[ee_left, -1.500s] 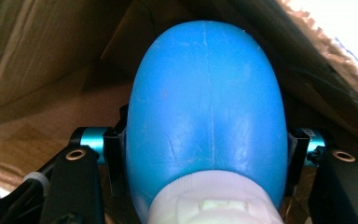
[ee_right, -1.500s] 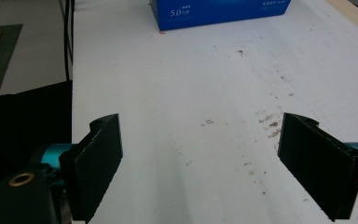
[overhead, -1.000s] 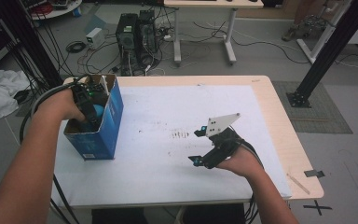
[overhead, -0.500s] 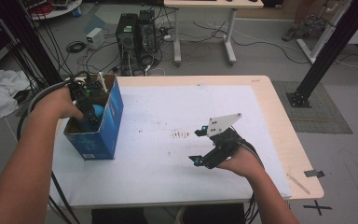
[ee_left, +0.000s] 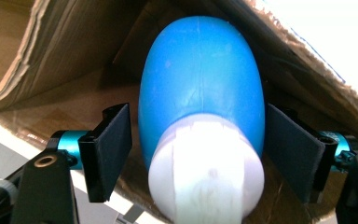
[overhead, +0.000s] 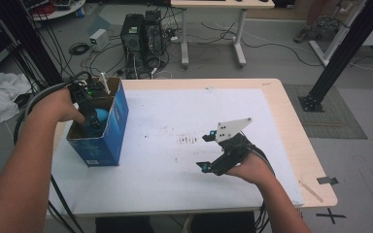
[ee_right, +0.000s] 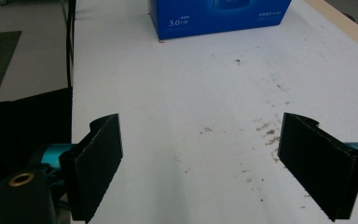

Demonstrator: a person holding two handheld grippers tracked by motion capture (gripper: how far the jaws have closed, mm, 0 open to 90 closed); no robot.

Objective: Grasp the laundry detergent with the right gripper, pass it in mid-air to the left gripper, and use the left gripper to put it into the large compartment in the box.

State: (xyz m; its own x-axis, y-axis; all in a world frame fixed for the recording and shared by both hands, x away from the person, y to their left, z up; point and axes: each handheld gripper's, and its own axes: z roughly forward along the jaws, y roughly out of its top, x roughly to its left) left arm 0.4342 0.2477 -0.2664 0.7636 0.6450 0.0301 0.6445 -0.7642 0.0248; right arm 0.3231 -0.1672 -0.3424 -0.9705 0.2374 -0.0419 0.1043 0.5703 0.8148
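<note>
An open blue cardboard box [overhead: 112, 132] stands at the table's left. My left gripper [overhead: 90, 121] reaches down into it. Between its jaws lies a blue egg-shaped object [ee_left: 200, 79] with a white cap [ee_left: 207, 172], also seen from above as the blue object [overhead: 100, 115]. The jaws have just been opening. The left pad [ee_left: 114, 154] stands a little off the object and the right pad [ee_left: 291, 154] lies close beside it. My right gripper [overhead: 205, 152] hovers low over the white sheet [overhead: 175, 111] right of centre. In its own view the right gripper [ee_right: 204, 123] is open with nothing between the jaws.
The white sheet covers most of the wooden table [overhead: 291, 126] and has dark smudges [overhead: 188, 141] near its middle. The box's blue side [ee_right: 219, 16] faces the right gripper. Computer towers [overhead: 141, 34], cables and a second table stand on the floor behind.
My left hand has shifted only slightly inside the box. The right hand has stayed where it was.
</note>
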